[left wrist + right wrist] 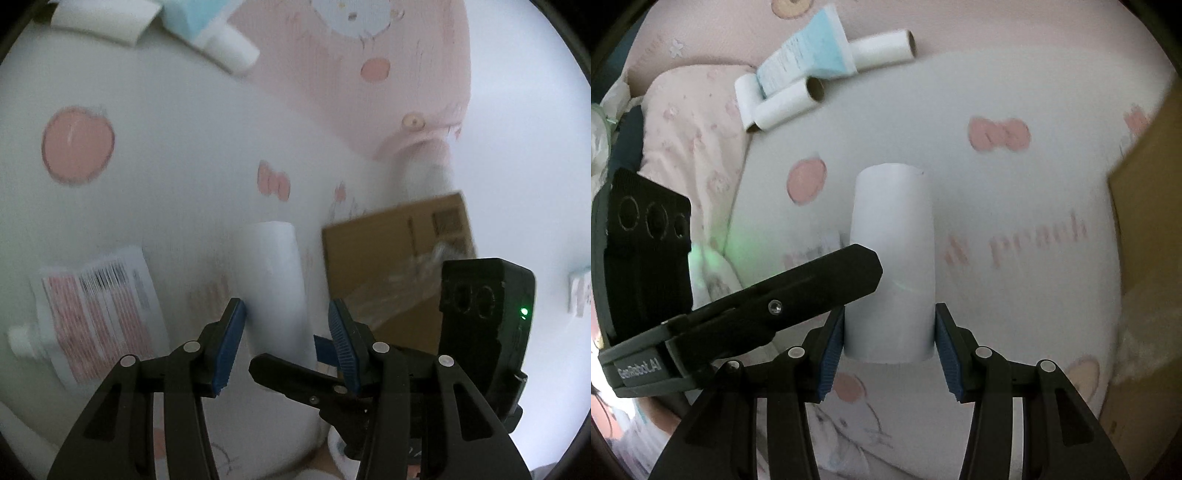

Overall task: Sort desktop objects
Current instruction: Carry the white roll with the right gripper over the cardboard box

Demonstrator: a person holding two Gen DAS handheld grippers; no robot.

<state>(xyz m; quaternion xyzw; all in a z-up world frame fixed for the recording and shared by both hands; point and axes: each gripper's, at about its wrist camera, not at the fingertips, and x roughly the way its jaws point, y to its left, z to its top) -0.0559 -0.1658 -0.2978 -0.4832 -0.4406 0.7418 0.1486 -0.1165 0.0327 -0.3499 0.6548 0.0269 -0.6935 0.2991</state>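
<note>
Right gripper (pixel 889 350) is clamping a white paper-wrapped cylindrical roll (pixel 892 258); left gripper (pixel 286 339) is standing open at the roll's side.

In the right wrist view the blue ribbed pads (pixel 833 350) are pressing both flanks of the roll's near end, low in the centre of the frame, while the left gripper's black finger is crossing in from the lower left. In the left wrist view the left jaws are gaping around the same roll (pixel 275 280), though blur makes it hard to say whether either pad is touching. The step in hand is probably a pick-up or hand-over; next the roll needs carrying to its sorted group. Only the right view shows the other white rolls (pixel 786 103) and the blue-and-white tube (pixel 809 61) at upper left; only the left view shows the brown cardboard box (pixel 395 258) at centre right and the pink-printed pouch (pixel 99 314) at lower left.
</note>
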